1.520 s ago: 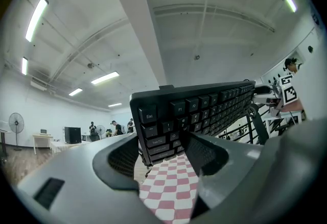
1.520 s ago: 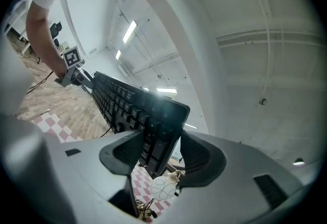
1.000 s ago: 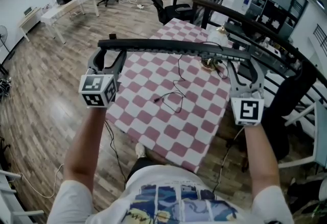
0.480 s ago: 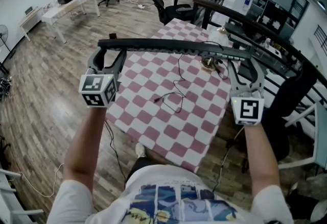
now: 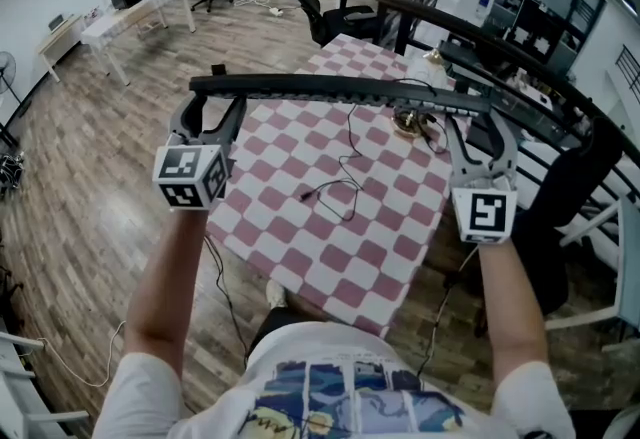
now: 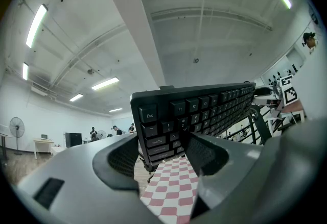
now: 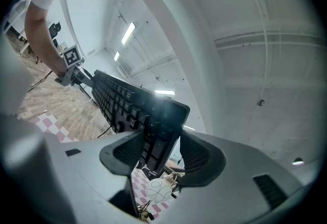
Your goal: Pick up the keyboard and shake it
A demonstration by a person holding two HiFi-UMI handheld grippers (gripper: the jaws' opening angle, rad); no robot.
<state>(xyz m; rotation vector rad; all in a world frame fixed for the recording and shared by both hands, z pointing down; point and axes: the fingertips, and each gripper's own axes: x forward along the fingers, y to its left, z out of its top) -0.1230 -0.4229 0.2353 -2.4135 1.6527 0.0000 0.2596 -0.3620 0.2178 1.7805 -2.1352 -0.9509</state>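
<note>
A black keyboard (image 5: 340, 90) is held up in the air above the table, edge-on in the head view. My left gripper (image 5: 212, 104) is shut on its left end, with the Esc corner (image 6: 153, 121) pinched between the pads. At the other end my right gripper (image 5: 481, 124) is shut on the keyboard (image 7: 130, 105), whose end sits between the two pads. The keyboard's thin black cable (image 5: 347, 177) hangs down and trails over the table.
Below lies a table with a pink-and-white checked cloth (image 5: 300, 242). A small brownish object (image 5: 405, 123) sits at its far edge. A dark stair railing (image 5: 530, 62) runs at the right, an office chair (image 5: 335, 19) stands beyond the table, and desks (image 5: 130, 12) stand at far left.
</note>
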